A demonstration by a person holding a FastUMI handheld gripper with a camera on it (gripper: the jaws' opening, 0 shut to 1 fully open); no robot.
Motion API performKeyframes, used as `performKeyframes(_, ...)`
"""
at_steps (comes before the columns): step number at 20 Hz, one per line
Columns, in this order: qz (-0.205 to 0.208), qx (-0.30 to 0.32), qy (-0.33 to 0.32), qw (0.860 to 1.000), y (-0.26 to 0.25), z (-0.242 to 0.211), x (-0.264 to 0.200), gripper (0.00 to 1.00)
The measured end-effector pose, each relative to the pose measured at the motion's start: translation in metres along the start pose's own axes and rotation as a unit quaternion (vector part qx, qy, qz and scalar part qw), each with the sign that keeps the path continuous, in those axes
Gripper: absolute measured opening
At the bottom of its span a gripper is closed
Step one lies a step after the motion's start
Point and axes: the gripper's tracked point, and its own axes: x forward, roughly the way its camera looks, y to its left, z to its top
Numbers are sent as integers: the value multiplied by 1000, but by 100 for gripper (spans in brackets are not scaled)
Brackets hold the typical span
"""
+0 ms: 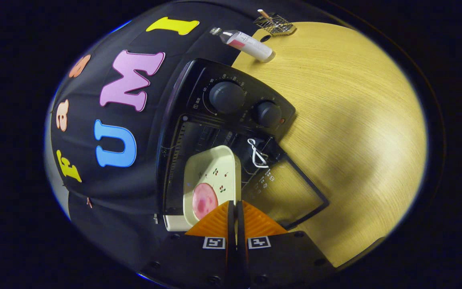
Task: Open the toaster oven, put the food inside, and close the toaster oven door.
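A: Where is the food?

B: A pink slice of meat [204, 202] lies on a cream tray [215, 168] with little cherries drawn on it. You see it in the lower middle of the picture, just ahead of the fingers.

A: What is the gripper [236, 210] doing?

B: Its two fingers are squeezed together on the tray's near edge (only a thin gap shows between them).

A: And the toaster oven [231, 108]?

B: It is black, in the middle. Its glass door [285, 192] hangs open, and the tray reaches into the opening. Two round knobs [227, 96] sit above.

A: Anything else?

B: A bottle [245, 42] lies on the wooden table [355, 132] at the top, near a small wire rack [275, 24].
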Motion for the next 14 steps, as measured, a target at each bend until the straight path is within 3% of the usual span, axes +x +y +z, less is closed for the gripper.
performKeyframes(8, -6, 28, -59, 998, 22, 15, 49, 6)
performKeyframes(14, -41, 1, -89, 995, 23, 17, 70, 6)
